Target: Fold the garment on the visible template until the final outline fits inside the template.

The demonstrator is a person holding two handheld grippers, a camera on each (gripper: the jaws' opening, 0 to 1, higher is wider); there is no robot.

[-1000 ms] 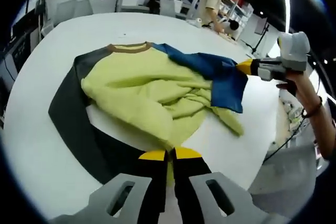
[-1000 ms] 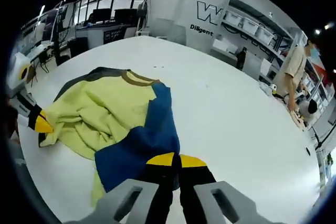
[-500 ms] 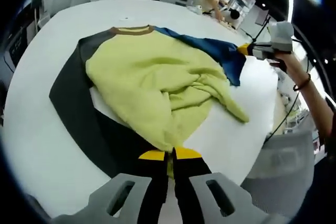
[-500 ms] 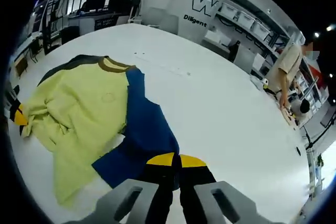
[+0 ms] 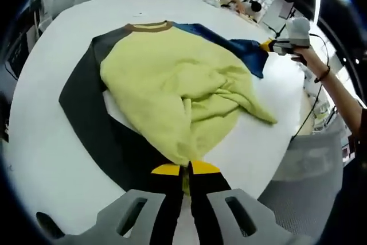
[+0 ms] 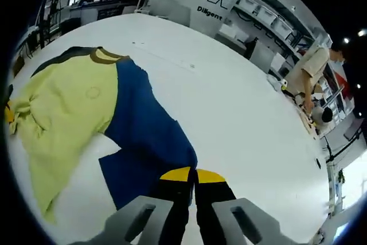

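Spreading garment (image 5: 172,84) on counter (image 6: 229,101): left gripper (image 5: 184,170) and right gripper (image 6: 192,176) jaws pinching opposite sleeves; best pulled evenly apart, fabric kept taut.

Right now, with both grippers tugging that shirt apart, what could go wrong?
The shirt is bunched in the middle, so creases may stay when it is laid flat. The right gripper holds the blue sleeve and the left gripper the hem; either edge might slip loose under tension, or slide toward the table edge.

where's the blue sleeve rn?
In the right gripper view, the blue sleeve runs from the brown collar down to the right hand-held gripper, which pinches its end, beside the yellow body.
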